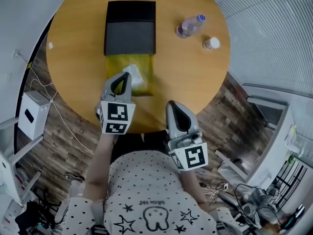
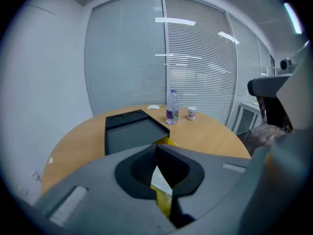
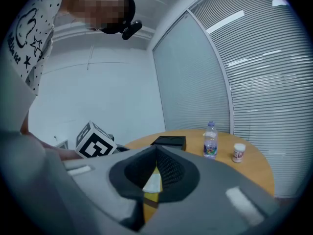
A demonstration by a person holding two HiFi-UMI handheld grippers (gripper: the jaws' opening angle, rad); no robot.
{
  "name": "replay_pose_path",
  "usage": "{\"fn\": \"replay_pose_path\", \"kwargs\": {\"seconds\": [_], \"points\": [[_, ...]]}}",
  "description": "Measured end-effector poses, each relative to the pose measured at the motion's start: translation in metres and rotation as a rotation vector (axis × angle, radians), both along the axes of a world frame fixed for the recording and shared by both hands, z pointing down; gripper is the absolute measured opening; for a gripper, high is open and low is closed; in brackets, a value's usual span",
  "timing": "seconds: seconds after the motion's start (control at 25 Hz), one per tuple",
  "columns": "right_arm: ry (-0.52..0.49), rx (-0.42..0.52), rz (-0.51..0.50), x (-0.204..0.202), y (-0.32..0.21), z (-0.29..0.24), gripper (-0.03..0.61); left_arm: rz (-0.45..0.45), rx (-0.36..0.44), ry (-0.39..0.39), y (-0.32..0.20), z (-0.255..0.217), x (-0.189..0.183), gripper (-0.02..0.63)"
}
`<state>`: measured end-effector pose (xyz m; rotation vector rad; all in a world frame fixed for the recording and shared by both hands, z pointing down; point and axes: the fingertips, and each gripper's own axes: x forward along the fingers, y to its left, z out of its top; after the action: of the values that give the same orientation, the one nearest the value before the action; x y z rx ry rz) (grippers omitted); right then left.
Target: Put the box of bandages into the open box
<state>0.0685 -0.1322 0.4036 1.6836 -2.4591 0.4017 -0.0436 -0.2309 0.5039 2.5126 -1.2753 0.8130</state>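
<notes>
Both hands are out in front of the chest. The left gripper [image 1: 123, 78] is reached further forward and tipped downward, jaws pinched fully together. The right gripper [image 1: 172, 105] hangs back closer to the body, nearly level, jaws closed tip to tip too. The left forearm [image 1: 100, 155] is stretched out straight.

Desk [image 1: 73, 43]: wood-look top, smooth, low satin sheen.
Open box [image 1: 130, 38]: black, matt; card or plastic not distinguishable.
Yellow panel [image 1: 146, 75] at its near edge: slightly glossy.
Bottle [image 1: 190, 26]: clear plastic, glossy.
Left tool [image 1: 123, 78], right tool [image 1: 173, 105]: matt grey plastic shells. Inner pads [image 3: 171, 168] are black and matt, finely ribbed on the right one.
Floor [image 1: 63, 126]: dark wood planks, dull.
Shirt [image 1: 146, 190]: soft printed cloth.
</notes>
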Motion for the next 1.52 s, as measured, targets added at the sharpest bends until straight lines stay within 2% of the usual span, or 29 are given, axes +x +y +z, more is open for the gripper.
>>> {"fn": "replay_pose_path", "kwargs": {"seconds": [0.32,0.56,0.96,1.16,1.28,1.52], "points": [[-0.008,0.069,-0.054,0.002,-0.002,-0.024,0.005,-0.058,0.166,0.018,-0.004,-0.06,-0.009,0.009],[-0.019,0.123,-0.105,0.009,-0.009,-0.043,0.005,-0.141,0.285,0.047,-0.001,-0.11,-0.018,0.009],[-0.04,0.192,-0.151,0.024,-0.011,-0.064,0.005,-0.264,0.465,0.088,0.033,-0.182,-0.034,0.009],[-0.042,0.222,-0.16,0.029,-0.007,-0.082,0.005,-0.32,0.527,0.139,0.058,-0.216,-0.048,0.009],[-0.039,0.242,-0.173,0.031,-0.003,-0.095,0.005,-0.347,0.534,0.17,0.073,-0.228,-0.054,0.009],[-0.025,0.278,-0.214,0.033,0.0,-0.12,0.005,-0.342,0.55,0.184,0.089,-0.239,-0.061,0.009]]}}
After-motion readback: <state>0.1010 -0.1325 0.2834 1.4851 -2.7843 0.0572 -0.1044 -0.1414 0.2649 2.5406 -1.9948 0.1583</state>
